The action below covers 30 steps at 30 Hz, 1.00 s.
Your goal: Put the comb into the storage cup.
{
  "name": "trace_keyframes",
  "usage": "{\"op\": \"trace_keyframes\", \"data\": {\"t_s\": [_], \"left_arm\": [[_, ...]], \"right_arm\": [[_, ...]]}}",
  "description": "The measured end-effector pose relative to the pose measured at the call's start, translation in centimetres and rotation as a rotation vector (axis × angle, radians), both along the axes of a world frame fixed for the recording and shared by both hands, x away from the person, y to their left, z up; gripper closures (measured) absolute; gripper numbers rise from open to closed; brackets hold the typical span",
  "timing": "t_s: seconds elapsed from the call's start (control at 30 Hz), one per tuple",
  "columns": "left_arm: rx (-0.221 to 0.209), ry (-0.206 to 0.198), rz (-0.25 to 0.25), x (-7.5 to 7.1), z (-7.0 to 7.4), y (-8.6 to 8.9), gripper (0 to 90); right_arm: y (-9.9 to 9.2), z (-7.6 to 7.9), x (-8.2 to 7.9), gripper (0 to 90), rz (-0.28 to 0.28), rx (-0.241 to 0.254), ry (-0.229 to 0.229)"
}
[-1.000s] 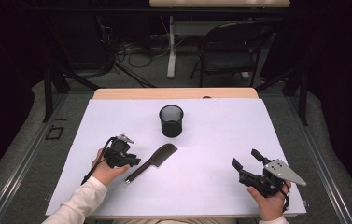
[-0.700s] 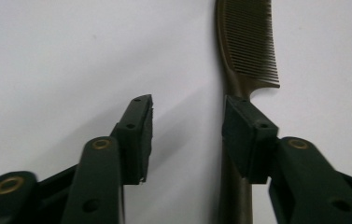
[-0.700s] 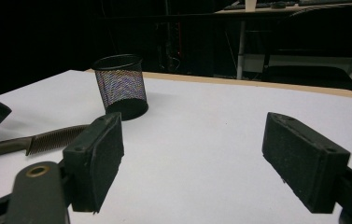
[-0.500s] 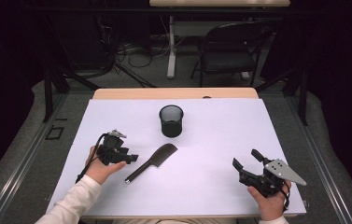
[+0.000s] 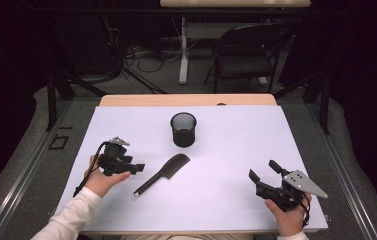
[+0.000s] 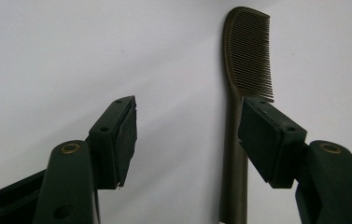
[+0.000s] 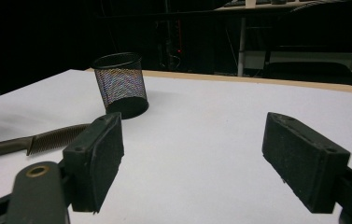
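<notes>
high view: my left tool (image 5: 137, 167) has backed off toward the left edge of the counter (image 5: 226, 200) since a second ago, when it sat right at the handle of the comb (image 5: 162, 174). its jaws have just been opening and nothing sits between them. i read that as a release — the comb now lies flat by itself, handle toward me and teeth angled toward the mesh cup (image 5: 183, 129), which stands upright a little beyond it. so the comb is not in the cup yet, and a fresh grasp would be needed to get it there. my right tool (image 5: 264, 172) hangs well apart at the right, jaws spread and empty, just as it was.

left gripper view: the left tool (image 6: 187, 135) looks down on the comb (image 6: 248, 56). the jaws stand apart over bare counter; the comb's handle passes behind the right-hand pad, beside the gap rather than in it, teeth pointing away.

right gripper view: the right tool (image 7: 211, 154) is slack and open over white counter — the comb (image 7: 47, 137) lies far off to the side, the mesh cup (image 7: 120, 86) behind it.
</notes>
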<state>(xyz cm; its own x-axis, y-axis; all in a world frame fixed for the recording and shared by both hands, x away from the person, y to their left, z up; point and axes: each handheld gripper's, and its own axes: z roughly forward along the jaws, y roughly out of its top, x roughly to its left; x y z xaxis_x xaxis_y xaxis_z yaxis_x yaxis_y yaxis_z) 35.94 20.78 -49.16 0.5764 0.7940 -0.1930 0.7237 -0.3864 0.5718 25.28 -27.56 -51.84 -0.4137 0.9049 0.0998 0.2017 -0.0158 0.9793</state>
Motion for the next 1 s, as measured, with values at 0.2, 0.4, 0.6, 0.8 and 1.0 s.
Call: {"op": "trace_keyframes", "data": {"t_s": [0.2,0.4,0.6,0.8,1.0], "left_arm": [[0.003,-0.008,-0.024,-0.2,0.4,-0.1,37.5],[0.023,-0.005,-0.058,-0.6,0.4,-0.7,30.4],[0.043,0.000,-0.069,-0.6,0.5,-1.2,22.7],[0.062,-0.003,-0.073,-0.5,0.3,-1.6,14.4],[0.080,-0.005,-0.090,-0.5,0.0,-1.9,3.2]], "right_arm": [[0.1,0.0,0.0,20.6,0.001,0.000,0.002],[0.1,0.0,0.0,20.6,0.003,-0.002,0.005],[0.1,0.0,0.0,20.5,0.004,-0.003,0.006],[0.1,0.0,0.0,20.6,0.004,-0.004,0.005],[0.1,-0.1,0.1,20.5,0.005,-0.009,0.008]]}}
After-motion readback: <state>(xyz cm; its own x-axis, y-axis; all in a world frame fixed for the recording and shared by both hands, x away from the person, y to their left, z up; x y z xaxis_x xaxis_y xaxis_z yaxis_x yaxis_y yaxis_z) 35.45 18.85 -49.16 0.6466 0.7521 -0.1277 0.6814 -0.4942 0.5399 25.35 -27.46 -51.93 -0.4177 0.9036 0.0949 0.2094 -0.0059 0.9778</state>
